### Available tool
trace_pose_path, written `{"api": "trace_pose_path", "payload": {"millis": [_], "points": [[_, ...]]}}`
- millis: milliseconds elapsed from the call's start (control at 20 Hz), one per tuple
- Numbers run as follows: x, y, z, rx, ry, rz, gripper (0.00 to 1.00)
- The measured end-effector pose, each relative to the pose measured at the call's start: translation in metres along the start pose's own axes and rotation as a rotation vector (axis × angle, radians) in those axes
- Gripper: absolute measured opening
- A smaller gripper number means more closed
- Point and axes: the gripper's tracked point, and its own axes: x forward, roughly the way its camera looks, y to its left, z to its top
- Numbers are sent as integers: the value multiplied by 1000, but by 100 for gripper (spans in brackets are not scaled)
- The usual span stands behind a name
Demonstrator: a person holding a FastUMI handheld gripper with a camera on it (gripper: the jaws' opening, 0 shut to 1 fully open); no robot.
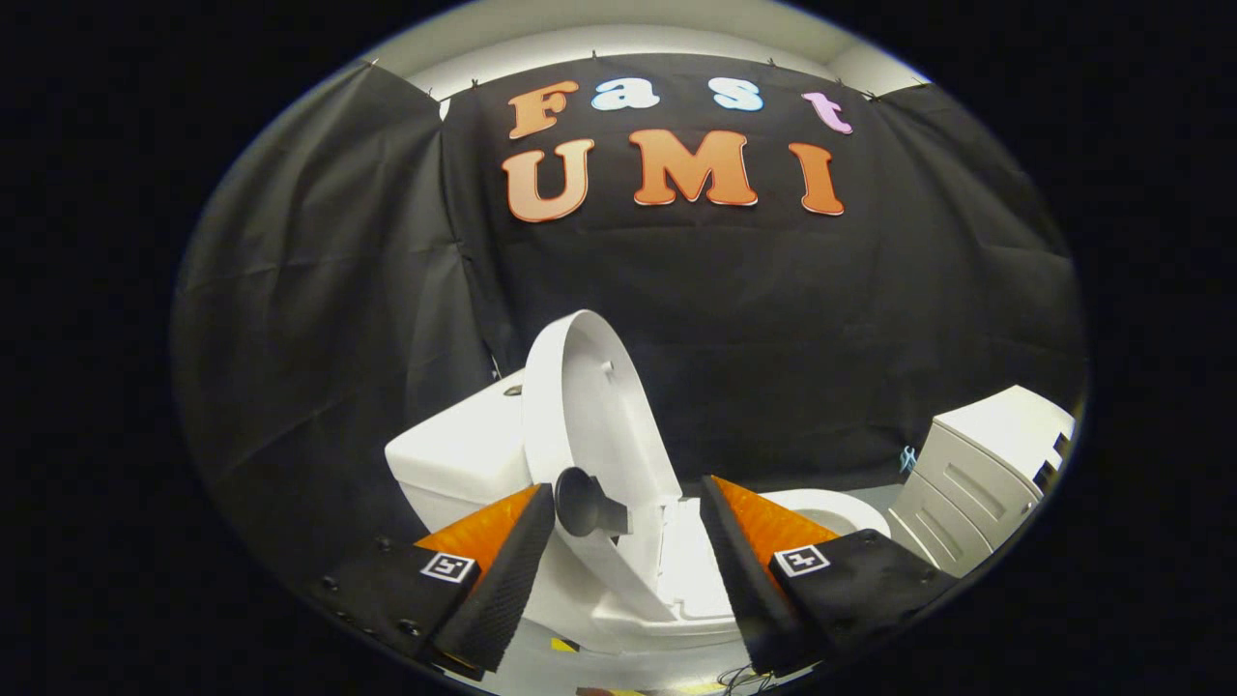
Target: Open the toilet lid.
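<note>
A white toilet (676,580) stands just ahead of my gripper (628,522). Its lid (594,406) is raised nearly upright, with the inner side facing right, and it leans back toward the white tank (459,454). A dark round knob (580,503) sticks out from the lid's front edge and sits between my fingers, close to the left finger (517,556). The seat (821,507) lies down over the bowl, partly hidden behind the right finger (744,570). The fingers stand apart and neither one presses on the knob or the lid.
A white drawer cabinet (986,464) stands to the right of the toilet. Black cloth walls close in behind and to the left. A yellow-and-black marker (563,645) lies low at the toilet's base.
</note>
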Motion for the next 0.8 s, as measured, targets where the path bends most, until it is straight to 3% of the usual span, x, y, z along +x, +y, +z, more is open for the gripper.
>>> {"api": "trace_pose_path", "payload": {"millis": [550,800], "points": [[-102,-69,127,-81,-166,-43,97],[-142,-92,154,-75,-170,-54,97]]}}
